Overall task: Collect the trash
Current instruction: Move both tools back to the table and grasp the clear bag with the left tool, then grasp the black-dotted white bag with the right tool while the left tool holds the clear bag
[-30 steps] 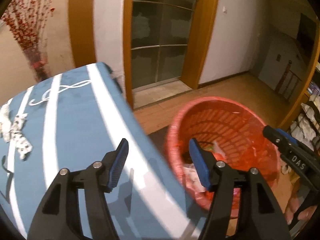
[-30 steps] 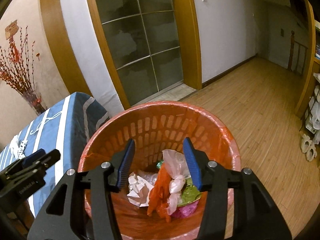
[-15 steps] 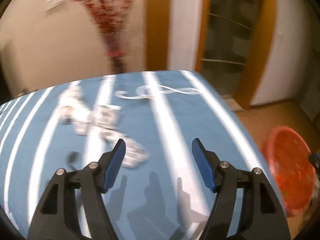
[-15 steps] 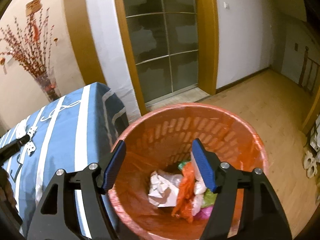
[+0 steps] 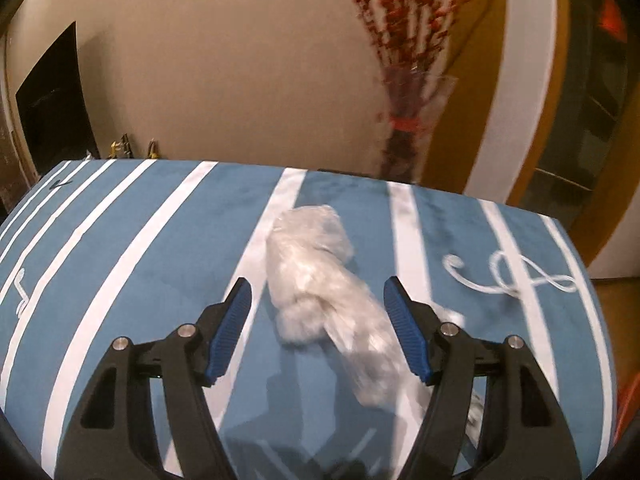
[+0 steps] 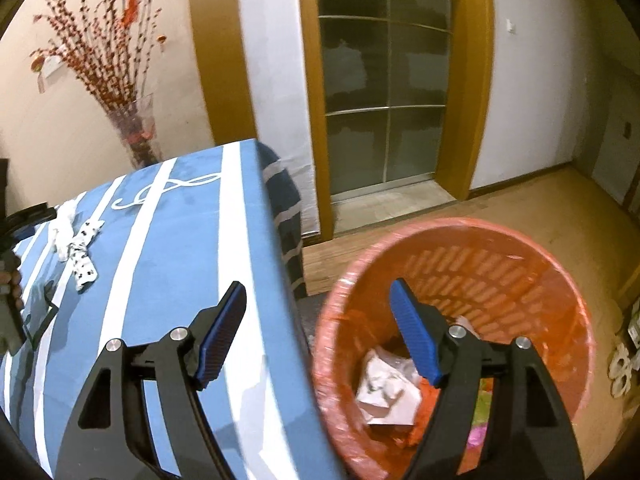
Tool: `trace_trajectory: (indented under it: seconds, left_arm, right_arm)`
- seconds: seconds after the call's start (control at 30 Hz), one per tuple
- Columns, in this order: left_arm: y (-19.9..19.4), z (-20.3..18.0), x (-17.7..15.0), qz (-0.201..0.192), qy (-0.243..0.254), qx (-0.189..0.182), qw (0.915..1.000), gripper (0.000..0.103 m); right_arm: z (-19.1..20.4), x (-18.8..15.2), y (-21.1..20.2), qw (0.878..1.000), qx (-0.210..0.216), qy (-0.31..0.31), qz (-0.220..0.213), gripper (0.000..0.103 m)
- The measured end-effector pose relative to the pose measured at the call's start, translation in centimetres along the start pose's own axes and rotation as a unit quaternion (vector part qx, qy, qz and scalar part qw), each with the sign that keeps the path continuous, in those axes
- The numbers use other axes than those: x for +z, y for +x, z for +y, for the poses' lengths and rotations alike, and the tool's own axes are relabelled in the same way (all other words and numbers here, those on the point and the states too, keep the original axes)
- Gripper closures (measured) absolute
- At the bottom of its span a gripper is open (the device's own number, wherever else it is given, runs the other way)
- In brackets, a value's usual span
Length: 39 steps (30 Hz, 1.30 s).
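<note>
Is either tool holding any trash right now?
No. The left tool is open around the plastic wrapper, not gripping; the right tool is open, empty.

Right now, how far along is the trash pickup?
Done: crumpled paper and wrappers already lie in the red plastic basket. In hand: nothing; the left gripper, jaws open, frames a clear crinkled plastic bag on the blue striped tablecloth. Left: grasp it, bin it. The right gripper is open and holds nothing.

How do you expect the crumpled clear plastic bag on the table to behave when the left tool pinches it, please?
The crumpled plastic bag looks thin and translucent, so probably floppy and light. It should squash between the open left tool rather than resist. Its film may slip.
</note>
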State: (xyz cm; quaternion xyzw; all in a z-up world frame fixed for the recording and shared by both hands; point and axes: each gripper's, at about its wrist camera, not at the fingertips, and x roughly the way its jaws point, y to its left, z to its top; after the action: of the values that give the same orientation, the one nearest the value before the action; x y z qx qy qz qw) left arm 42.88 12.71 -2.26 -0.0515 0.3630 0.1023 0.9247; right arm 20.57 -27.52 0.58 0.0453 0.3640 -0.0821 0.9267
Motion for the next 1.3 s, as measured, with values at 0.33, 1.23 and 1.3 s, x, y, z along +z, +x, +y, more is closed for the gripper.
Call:
trace_trajectory:
  seconds: [0.33, 1.23, 1.3]
  left_arm:
    - [4.6, 1.0, 0.9, 0.046, 0.002, -0.003, 0.9989, 0.042]
    - [-4.3, 7.6, -3.4, -0.011, 0.04, -0.041, 0.9983, 0.072]
    - [-4.6, 7.6, -3.8, -0.01, 0.041, -0.045, 0.9981, 0.072]
  right_arm:
    - [6.3, 1.2, 1.9, 0.997, 0.059, -0.047, 0.001, 0.03]
    - [24.2, 1.5, 8.5, 0.958, 0.223, -0.144, 0.105, 0.053]
    - [24.7, 1.4, 9.0, 0.958, 0.216, -0.149, 0.114, 0.057]
